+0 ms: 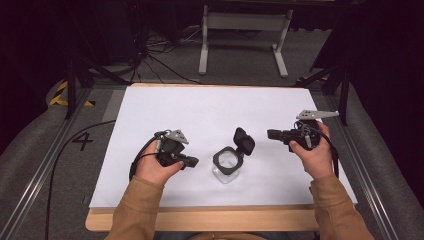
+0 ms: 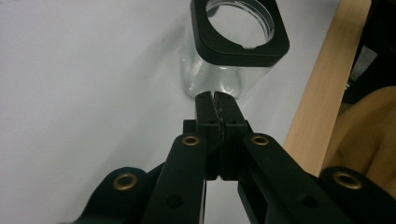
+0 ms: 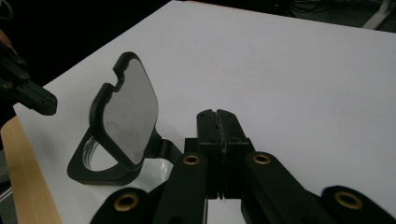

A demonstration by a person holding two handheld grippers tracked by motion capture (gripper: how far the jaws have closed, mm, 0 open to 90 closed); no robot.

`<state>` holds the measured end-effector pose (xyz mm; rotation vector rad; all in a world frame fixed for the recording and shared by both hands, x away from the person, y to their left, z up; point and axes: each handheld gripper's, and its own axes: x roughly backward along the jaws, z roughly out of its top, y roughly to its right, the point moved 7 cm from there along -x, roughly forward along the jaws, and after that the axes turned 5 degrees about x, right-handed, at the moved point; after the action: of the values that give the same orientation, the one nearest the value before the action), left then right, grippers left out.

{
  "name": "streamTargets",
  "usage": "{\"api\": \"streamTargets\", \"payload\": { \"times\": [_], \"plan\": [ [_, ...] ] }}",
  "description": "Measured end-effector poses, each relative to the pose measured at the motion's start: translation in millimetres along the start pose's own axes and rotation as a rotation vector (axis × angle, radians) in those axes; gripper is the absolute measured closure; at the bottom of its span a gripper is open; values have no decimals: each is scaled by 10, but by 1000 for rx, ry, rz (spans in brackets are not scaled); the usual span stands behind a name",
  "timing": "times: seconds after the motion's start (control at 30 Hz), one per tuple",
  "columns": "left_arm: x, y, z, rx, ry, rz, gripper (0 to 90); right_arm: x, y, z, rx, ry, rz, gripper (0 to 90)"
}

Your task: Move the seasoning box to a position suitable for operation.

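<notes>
Glass jar (image 1: pixel 227 168) with flipped-up lid (image 1: pixel 244 140) stands on the white tabletop (image 1: pixel 200 110) between left gripper (image 1: pixel 192 161) and right gripper (image 1: pixel 270 133), fingers closed, empty.

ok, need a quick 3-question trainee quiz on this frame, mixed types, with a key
1. True or false: the hinged lid of the clear jar is flipped open.
2. Multiple choice: how do the jaws of the left gripper stand? A) wide open B) shut with nothing between them C) shut on the jar's rim
3. Fill in: the jar stands on the white sheet between the left gripper and the ____ gripper.

Key: 1 true; 2 B; 3 right
</notes>
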<state>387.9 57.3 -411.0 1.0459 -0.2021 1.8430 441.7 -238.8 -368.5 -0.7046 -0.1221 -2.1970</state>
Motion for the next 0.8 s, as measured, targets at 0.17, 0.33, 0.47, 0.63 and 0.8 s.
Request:
{"api": "streamTargets", "payload": {
  "times": [0.17, 0.33, 0.47, 0.63, 0.8],
  "plan": [
    [-101, 71, 3, -51, -44, -11, 899, -28, -113, 39, 28, 14, 24, 900],
    [-210, 142, 21, -67, -63, -27, 899, -49, -172, 50, 30, 22, 42, 900],
    [-328, 201, 41, -78, -68, -31, 898, -60, -226, 63, 38, 33, 62, 900],
    [-397, 232, 51, -94, -78, -37, 898, -90, -282, 66, 54, 32, 73, 900],
    [-471, 278, 61, -99, -80, -45, 898, -112, -373, 86, 75, 39, 93, 900]
  ]
}}
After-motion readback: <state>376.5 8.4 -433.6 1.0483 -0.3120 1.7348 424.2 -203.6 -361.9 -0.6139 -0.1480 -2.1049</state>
